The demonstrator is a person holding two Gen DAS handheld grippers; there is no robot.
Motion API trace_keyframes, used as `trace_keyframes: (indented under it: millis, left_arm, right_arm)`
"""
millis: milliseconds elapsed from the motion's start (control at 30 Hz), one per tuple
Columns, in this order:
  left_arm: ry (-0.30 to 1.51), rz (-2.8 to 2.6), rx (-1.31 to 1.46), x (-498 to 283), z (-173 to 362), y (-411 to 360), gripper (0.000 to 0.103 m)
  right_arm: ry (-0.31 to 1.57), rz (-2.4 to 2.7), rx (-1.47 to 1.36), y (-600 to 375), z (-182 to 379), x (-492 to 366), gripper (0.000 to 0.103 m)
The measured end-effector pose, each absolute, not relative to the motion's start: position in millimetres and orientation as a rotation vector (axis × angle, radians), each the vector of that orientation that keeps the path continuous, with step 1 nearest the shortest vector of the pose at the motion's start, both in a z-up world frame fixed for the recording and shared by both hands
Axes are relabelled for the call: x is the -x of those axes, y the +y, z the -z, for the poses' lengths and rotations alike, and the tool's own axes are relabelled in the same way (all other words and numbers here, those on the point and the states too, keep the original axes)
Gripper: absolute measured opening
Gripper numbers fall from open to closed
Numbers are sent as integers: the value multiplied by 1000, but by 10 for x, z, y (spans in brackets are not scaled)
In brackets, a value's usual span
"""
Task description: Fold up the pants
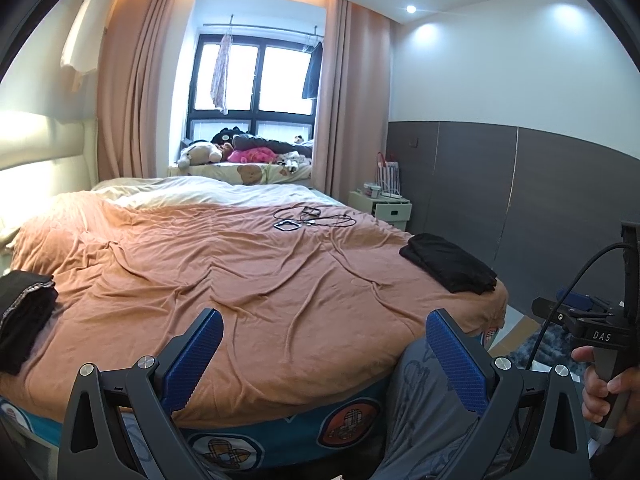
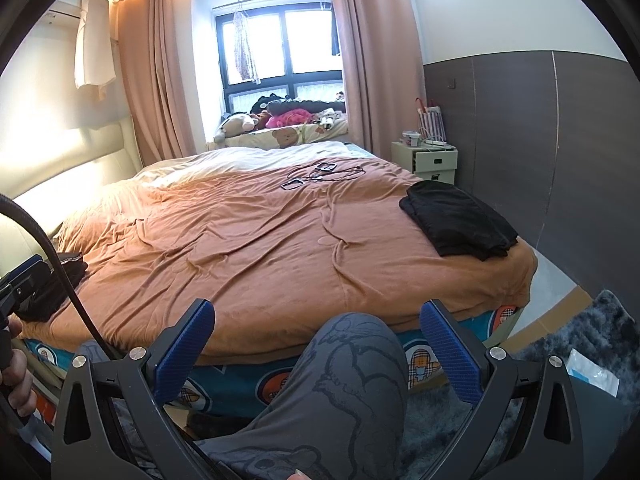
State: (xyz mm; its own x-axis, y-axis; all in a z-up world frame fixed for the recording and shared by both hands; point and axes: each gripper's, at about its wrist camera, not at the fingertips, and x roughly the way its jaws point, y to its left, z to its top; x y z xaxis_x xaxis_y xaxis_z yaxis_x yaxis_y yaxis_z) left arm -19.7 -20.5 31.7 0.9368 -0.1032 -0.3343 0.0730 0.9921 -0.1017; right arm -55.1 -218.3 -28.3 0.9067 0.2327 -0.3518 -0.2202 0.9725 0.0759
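Both tools are just hanging out at the foot edge of the bed (image 1: pixel 240 280), nothing in either one. The left tool (image 1: pixel 324 356) has its blue pads spread wide, only the orange bedspread (image 1: pixel 200 248) and a bit of the person's grey patterned leg (image 1: pixel 424 392) showing between them. Same story for the right tool (image 2: pixel 316 352): wide open, empty, with that grey-clad knee (image 2: pixel 352 360) sitting right between its fingers.

The folded black pants (image 2: pixel 460 220) lie ahead and to the right of the right tool, near the bed's right edge, well apart from both tools. Looks like a neat rectangle-ish stack. There's another dark bundle of clothing (image 1: pixel 24 312) off to the left of the left tool, at the bed's left edge; can't tell what it is exactly.

Further ahead, past the middle of the bed, some black cables (image 1: pixel 316 218) lie on the bedspread. A small white nightstand (image 2: pixel 430 160) stands beyond the pants by the grey wall.
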Motion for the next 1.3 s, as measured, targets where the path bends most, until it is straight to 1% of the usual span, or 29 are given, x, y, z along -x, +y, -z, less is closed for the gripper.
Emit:
trace_keyframes:
  millis: [1300]
  left_arm:
    - [362, 66, 117, 189, -316, -171, 102]
  right_arm:
    - [380, -238, -39, -2174, 276, 557, 103]
